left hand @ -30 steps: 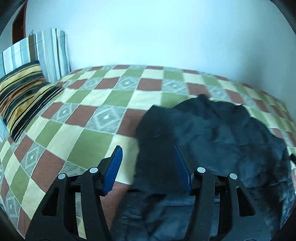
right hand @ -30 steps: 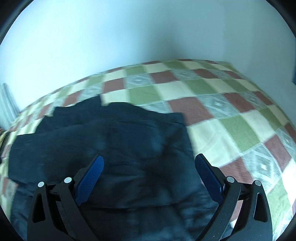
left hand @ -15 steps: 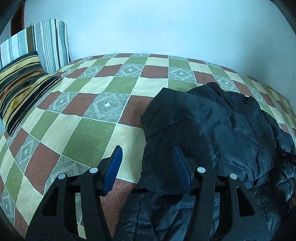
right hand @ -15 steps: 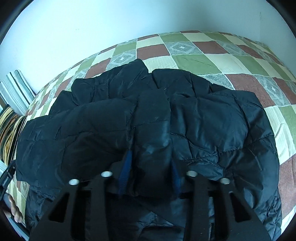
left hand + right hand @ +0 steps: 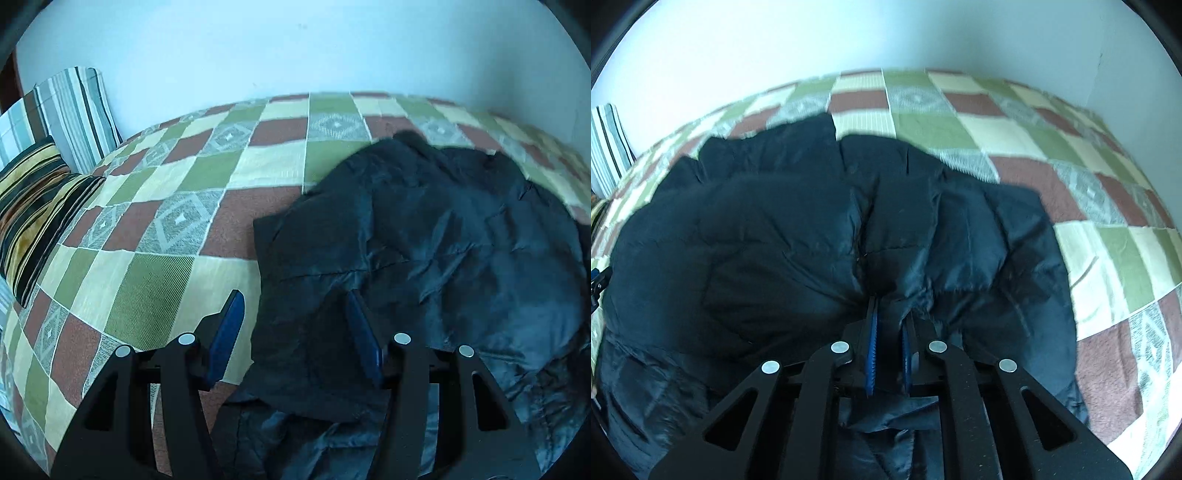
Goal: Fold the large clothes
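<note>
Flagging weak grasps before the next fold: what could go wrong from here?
The right gripper is closing on a thin pinch of the puffy black jacket; that slick fabric could slip out. The left gripper stands open over the jacket's edge, so lifting now might drag it lopsided across the checkered bedspread.

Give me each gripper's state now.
Left gripper: open, jacket edge between its fingers.
Right gripper: closing, pinching a jacket fold.

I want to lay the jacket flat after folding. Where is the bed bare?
Bare bedspread lies between the striped pillows and the jacket, and beyond the jacket's far edge toward the wall. The jacket's side is crowded.
</note>
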{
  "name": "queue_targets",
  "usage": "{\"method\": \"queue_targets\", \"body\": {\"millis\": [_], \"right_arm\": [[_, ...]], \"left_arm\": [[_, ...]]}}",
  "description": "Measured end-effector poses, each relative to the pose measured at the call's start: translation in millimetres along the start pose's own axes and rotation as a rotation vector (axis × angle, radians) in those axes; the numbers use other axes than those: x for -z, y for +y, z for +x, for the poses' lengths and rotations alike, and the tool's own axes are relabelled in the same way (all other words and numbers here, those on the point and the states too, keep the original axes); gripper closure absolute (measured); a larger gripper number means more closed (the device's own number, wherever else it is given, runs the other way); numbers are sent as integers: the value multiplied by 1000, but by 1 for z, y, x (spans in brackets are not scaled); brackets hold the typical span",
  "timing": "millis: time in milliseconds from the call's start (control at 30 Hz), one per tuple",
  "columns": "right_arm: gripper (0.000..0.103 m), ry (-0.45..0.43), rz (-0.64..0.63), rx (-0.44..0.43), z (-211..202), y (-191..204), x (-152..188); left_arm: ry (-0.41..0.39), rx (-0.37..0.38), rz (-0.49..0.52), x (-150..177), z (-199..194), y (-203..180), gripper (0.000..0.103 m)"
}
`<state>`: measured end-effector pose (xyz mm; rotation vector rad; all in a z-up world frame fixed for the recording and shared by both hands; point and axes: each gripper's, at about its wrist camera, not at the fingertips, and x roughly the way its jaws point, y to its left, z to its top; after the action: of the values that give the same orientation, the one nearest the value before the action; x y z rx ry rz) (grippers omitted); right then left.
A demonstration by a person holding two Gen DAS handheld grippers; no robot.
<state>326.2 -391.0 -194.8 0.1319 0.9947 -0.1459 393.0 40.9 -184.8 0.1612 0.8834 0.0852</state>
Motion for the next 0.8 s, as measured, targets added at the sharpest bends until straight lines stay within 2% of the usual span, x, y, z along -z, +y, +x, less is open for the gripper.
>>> {"method": "queue_targets", "body": {"millis": [100,200,300,333,433,467,500,567,633,733,800], "right_arm": [[92,31,19,-11,17,-2,3],[92,27,26,-19,21,-3,5],[89,11,8,-8,13,1,5],[84,6,4,-4,11,1,4],[51,-36,0,43,-12,2,3],[46,-73,6,41,-22,3,2],[45,-121,11,37,-35,7,-1],[45,-161,9,23,-47,15,-7],[45,-183,-1,-18,-51,28,-18],[45,-197,-35,-26,-39,52,-31],[45,-172,-65,-38,-21,67,-36]], "left_arm": [[36,-10,9,7,16,-2,44],[57,-1,3,12,27,-3,44],[39,-16,12,11,20,-3,45],[33,-25,12,10,15,-2,45],[-20,-24,-20,6,-12,4,45],[-40,-16,-28,3,-19,3,45],[-59,-3,-32,0,-27,1,45],[-94,32,-31,-10,-40,-11,44],[-107,70,-21,-20,-44,-26,40],[-105,97,19,-32,-36,-62,39],[-97,91,42,-33,-28,-80,39]]}}
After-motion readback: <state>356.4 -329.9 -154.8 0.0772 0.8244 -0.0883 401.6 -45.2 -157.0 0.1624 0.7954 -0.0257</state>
